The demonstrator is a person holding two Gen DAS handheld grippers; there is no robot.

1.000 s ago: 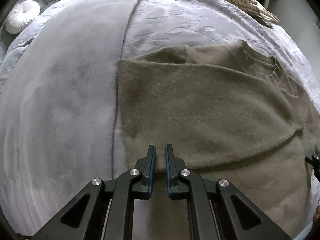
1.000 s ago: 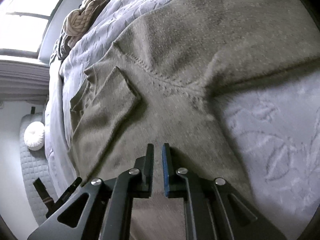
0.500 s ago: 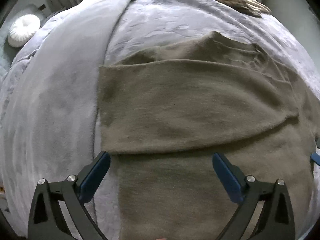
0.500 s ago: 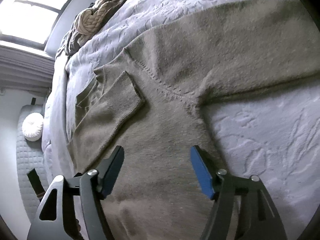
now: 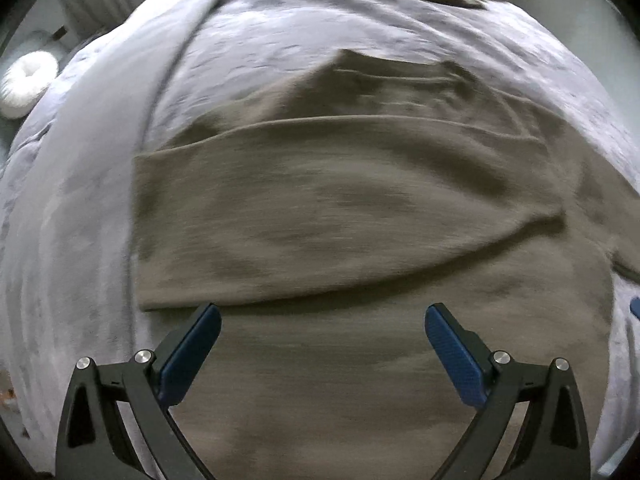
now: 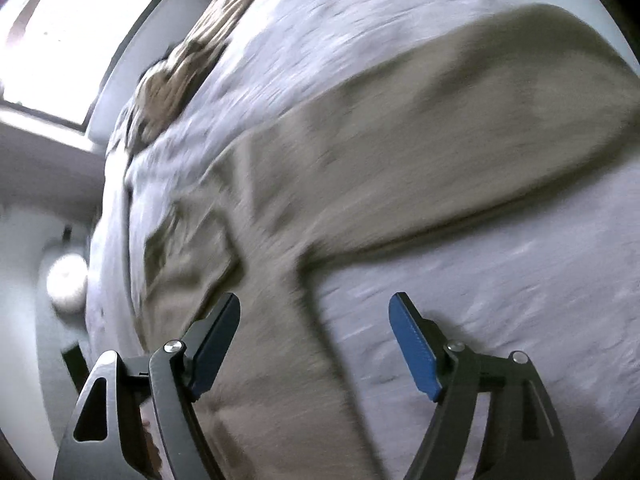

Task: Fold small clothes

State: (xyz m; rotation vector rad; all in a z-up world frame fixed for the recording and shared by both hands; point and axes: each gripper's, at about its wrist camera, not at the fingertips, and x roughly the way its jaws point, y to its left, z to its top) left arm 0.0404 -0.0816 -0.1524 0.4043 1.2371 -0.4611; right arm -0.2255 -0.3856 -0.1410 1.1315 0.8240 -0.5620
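An olive-brown knitted sweater (image 5: 340, 208) lies flat on the bed, one part folded across its body with the fold's edge just beyond my left fingertips. My left gripper (image 5: 322, 310) hovers over the sweater's near part, jaws wide open and nothing between them. In the blurred right wrist view the sweater (image 6: 400, 152) stretches one sleeve (image 6: 520, 92) out to the upper right, and a folded sleeve (image 6: 188, 248) lies at the left. My right gripper (image 6: 316, 300) is above the sweater's side edge, its jaws opening and gripping nothing.
A grey patterned bedspread (image 5: 360, 40) covers the bed, with a smoother grey blanket (image 5: 80, 200) along its left. A beige cable-knit garment (image 6: 176, 76) lies at the far end. A white round cushion (image 5: 26, 80) sits beside the bed. A bright window (image 6: 80, 32) is at upper left.
Both grippers went from shut on the sweater's cloth to open, leaving it on the bed. The right gripper then swung toward the outstretched sleeve; the left one drew back a little.
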